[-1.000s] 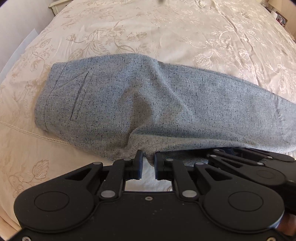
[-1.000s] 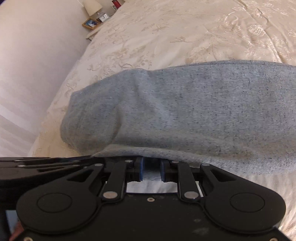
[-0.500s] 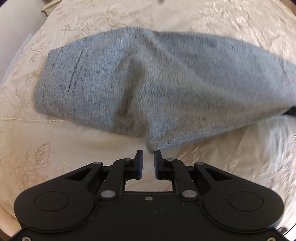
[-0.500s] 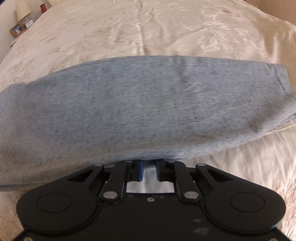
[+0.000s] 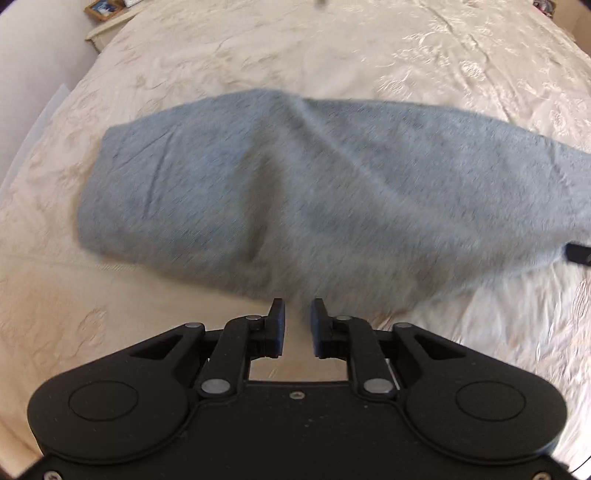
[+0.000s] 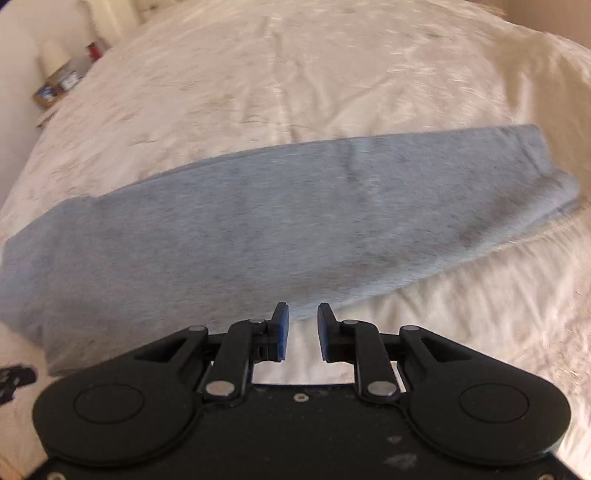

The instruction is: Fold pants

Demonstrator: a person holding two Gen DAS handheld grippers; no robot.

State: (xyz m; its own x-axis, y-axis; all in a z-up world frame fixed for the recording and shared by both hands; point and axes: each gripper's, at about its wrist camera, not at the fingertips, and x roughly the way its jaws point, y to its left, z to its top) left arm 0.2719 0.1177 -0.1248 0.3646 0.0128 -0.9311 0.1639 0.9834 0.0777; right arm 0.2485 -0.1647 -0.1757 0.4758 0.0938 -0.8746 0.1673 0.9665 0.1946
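Grey speckled pants (image 5: 295, 192) lie folded lengthwise across a cream bedspread, waistband end at the left in the left wrist view. The same pants (image 6: 258, 229) show in the right wrist view, with the leg cuffs at the right. My left gripper (image 5: 297, 314) is open and empty, just short of the pants' near edge. My right gripper (image 6: 303, 317) is open and empty, its tips at the pants' near edge. The frames are blurred by motion.
The cream embroidered bedspread (image 5: 332, 55) covers the whole bed. A bedside table with a picture frame (image 5: 103, 7) stands at the far left corner. It also shows with a lamp (image 6: 53, 55) in the right wrist view. The right gripper's tip (image 5: 578, 253) shows at the right edge.
Both grippers have let go of the pants' near edge and opened. Both have drawn back and up, so the pants lie further from them on the bed.
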